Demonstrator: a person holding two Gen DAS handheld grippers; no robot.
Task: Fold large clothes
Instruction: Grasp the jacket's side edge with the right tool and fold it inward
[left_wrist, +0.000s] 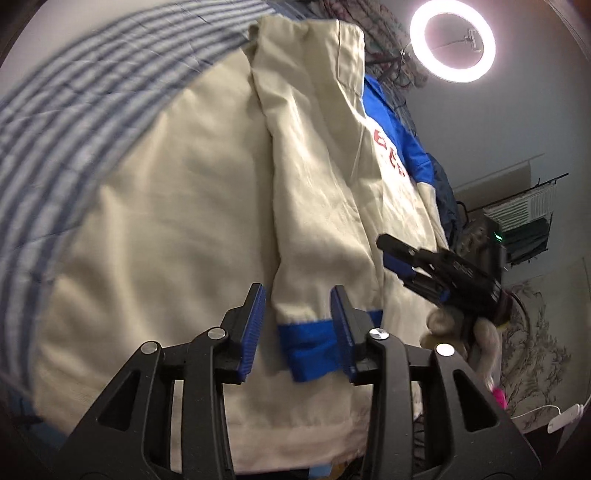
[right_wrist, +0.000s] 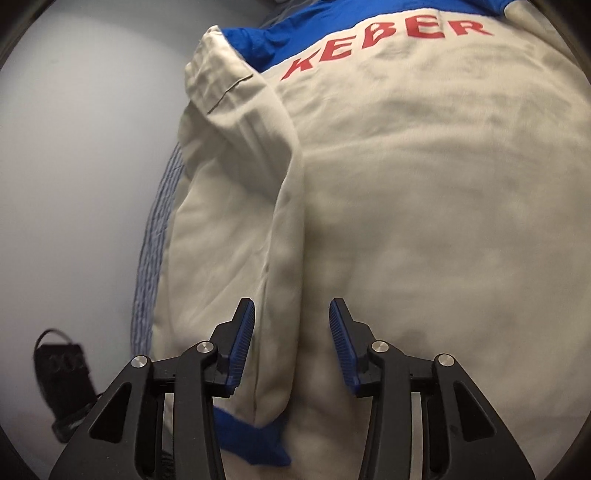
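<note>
Cream jacket spread back-up across the striped bedding, red lettering and blue yoke toward the far end. One sleeve laid lengthwise down the back, blue cuff nearest the hem – placed so, by all appearances, to narrow the garment before a crosswise fold. Left gripper positioned low over that cuff, fingers apart and straddling it, not clamped; judged to be either setting the cuff down or squaring it. Right gripper hovering over the same sleeve fold from the other side, fingers likewise apart, nothing held; seen from the left camera it sits beside the jacket's edge. Fold judged part-done: one sleeve in, body not yet doubled. Bedding beneath blurred at the margins, so wrinkle condition cannot be told with confidence. Surroundings – plain pale wall, lit ring light overhead, an air-conditioning unit on the wall. Small black strapped object near the bed edge in the right view, identity unclear.
</note>
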